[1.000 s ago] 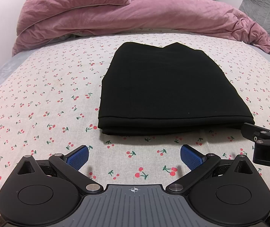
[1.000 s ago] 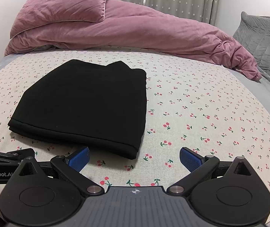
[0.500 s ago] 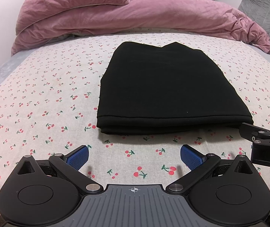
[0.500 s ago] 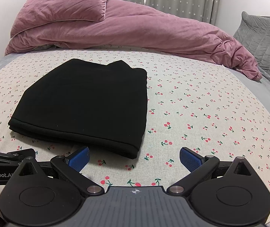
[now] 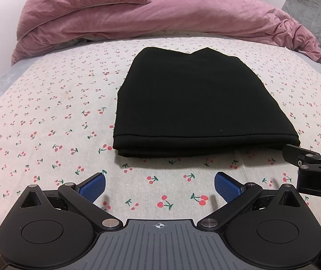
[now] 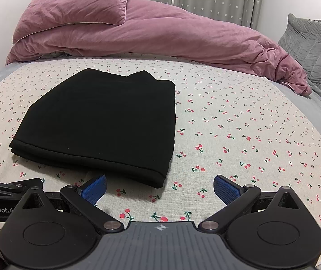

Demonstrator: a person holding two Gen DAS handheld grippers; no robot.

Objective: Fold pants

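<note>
Lying folded on the bed point(image 5: 48, 117), the black pants point(image 5: 196, 103) sit just beyond both left tongs point(image 5: 159, 185) and right tongs point(image 6: 159, 187), each spread apart, empty.

My right hand-held gripper point(image 6: 159, 187) hovers with fingers spread over the cherry-print bed point(image 6: 239, 121), just short of the folded black pants point(image 6: 102, 121).

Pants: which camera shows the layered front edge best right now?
The left wrist view: the folded pants lie centred and their stacked front edge faces the camera squarely. The right wrist view shows the pants off to the left, edge angled away.
</note>
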